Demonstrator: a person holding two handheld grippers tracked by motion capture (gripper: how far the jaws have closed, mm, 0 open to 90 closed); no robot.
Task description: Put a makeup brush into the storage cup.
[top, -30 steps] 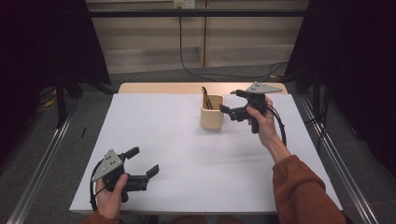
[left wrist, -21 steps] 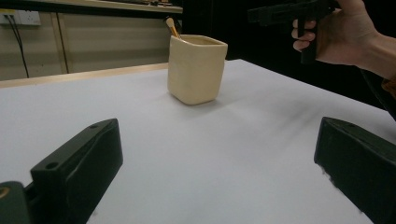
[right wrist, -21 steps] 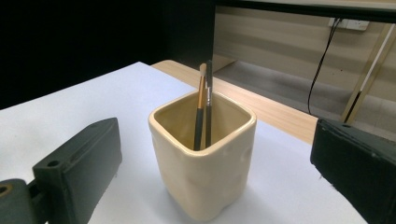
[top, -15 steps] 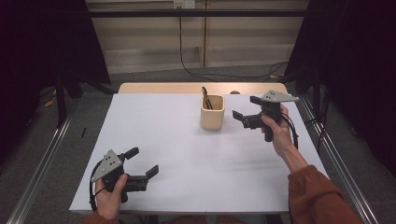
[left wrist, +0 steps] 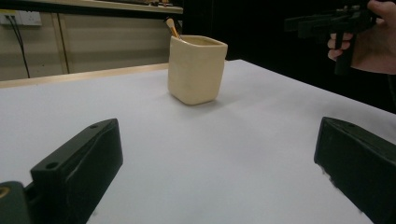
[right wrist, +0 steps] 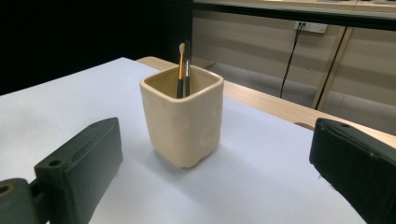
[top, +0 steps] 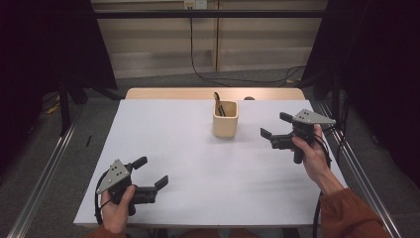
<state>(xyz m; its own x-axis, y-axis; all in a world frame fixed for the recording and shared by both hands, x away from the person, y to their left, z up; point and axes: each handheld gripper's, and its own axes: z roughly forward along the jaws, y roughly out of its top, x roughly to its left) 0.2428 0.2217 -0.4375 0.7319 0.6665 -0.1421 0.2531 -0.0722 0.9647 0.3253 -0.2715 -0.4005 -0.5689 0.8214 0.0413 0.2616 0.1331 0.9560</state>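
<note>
L hand-held gripper (top: pixel 148 173) low at near-left, jaws wide apart; R hand-held gripper (top: pixel 275 128) raised at right, jaws apart, both empty

A white table (top: pixel 188 168) stands on grey floor (top: pixel 44 163), a black cable (top: pixel 198 74) trailing below the beige wall's socket (top: pixel 194 4).
</note>
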